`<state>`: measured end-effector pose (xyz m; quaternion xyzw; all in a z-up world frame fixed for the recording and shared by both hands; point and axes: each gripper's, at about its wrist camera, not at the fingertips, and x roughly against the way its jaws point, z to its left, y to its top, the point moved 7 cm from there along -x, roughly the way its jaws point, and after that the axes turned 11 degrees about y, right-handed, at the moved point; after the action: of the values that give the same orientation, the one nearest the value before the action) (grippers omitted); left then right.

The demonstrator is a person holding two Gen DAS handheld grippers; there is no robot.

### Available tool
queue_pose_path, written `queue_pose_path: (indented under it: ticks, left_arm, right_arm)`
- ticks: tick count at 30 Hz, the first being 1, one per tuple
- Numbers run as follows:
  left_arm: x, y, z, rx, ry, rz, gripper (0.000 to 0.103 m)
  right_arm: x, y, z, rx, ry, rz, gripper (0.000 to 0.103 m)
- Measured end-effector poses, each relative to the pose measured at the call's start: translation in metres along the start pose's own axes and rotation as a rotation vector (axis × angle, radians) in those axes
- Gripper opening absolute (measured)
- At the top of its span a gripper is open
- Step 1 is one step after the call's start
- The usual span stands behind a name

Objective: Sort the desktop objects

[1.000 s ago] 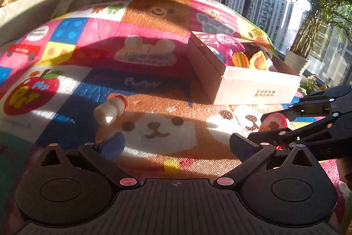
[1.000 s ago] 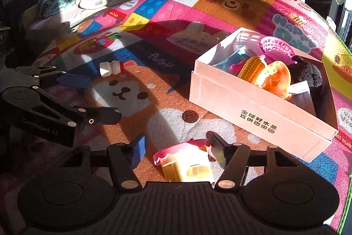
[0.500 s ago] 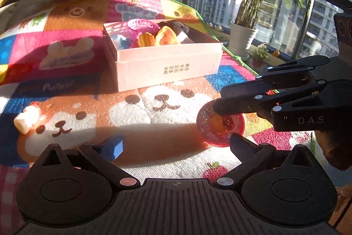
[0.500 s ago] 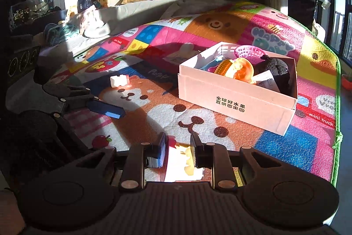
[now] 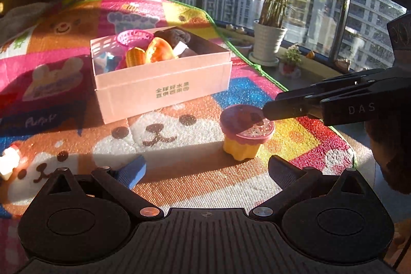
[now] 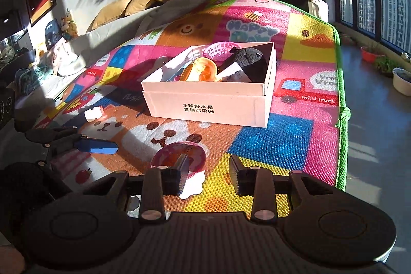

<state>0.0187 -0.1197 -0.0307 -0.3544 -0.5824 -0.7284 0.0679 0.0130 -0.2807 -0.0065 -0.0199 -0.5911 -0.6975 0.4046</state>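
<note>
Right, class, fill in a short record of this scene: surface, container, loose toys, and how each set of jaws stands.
Surface: colourful cartoon play mat
Container: white cardboard box, holding toys
Loose toy one: yellow toy cupcake with pink top, upright on mat
Loose toy two: small white and red toy, left of box
Left gripper: jaws open, empty
Right gripper: jaws just opened, cupcake at left jaw, not gripped

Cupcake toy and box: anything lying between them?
No. In the left wrist view only bare mat separates the cupcake toy from the box.
</note>
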Motion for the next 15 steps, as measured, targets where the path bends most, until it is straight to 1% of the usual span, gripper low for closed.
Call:
queue_pose_path:
  ticks: [1,2,3,4,5,7,8,9,11,12,14,15]
  left_arm:
    - [0.000,0.000,0.003,-0.002,0.031,-0.011,0.103]
    - [0.001,-0.001,0.010,0.001,0.075,-0.021,0.103]
    - [0.002,-0.001,0.017,0.006,0.117,-0.028,0.103]
    - [0.003,-0.001,0.033,0.028,0.190,-0.036,0.103]
    - [0.005,-0.002,0.045,0.052,0.237,-0.037,0.103]
    - [0.009,-0.007,0.092,0.165,0.392,-0.006,0.103]
    - [0.010,-0.010,0.116,0.228,0.459,0.019,0.103]
    - [0.013,-0.013,0.136,0.288,0.499,0.035,0.103]
    - [0.017,-0.019,0.173,0.403,0.538,0.055,0.103]
    - [0.018,-0.021,0.185,0.438,0.546,0.060,0.103]
    - [0.016,-0.020,0.199,0.449,0.554,0.062,0.102]
    - [0.013,-0.019,0.203,0.439,0.565,0.065,0.098]
  right_arm:
    - [0.002,0.001,0.000,0.000,-0.007,-0.016,0.057]
    - [0.004,0.002,0.001,0.004,-0.032,-0.042,0.078]
    - [0.006,0.003,0.000,0.003,-0.069,-0.076,0.088]
    - [0.008,0.004,-0.002,-0.005,-0.114,-0.120,0.102]
    - [0.011,0.006,-0.005,-0.020,-0.173,-0.185,0.103]
    - [0.013,0.006,-0.012,-0.063,-0.255,-0.265,0.103]
    - [0.013,0.005,-0.015,-0.098,-0.263,-0.290,0.103]
    - [0.012,0.004,-0.017,-0.127,-0.246,-0.302,0.103]
    - [0.008,-0.001,-0.019,-0.169,-0.206,-0.315,0.103]
    - [0.006,-0.002,-0.018,-0.172,-0.203,-0.317,0.103]
    - [0.002,-0.005,-0.017,-0.161,-0.218,-0.317,0.103]
    - [0.002,-0.005,-0.015,-0.150,-0.219,-0.322,0.103]
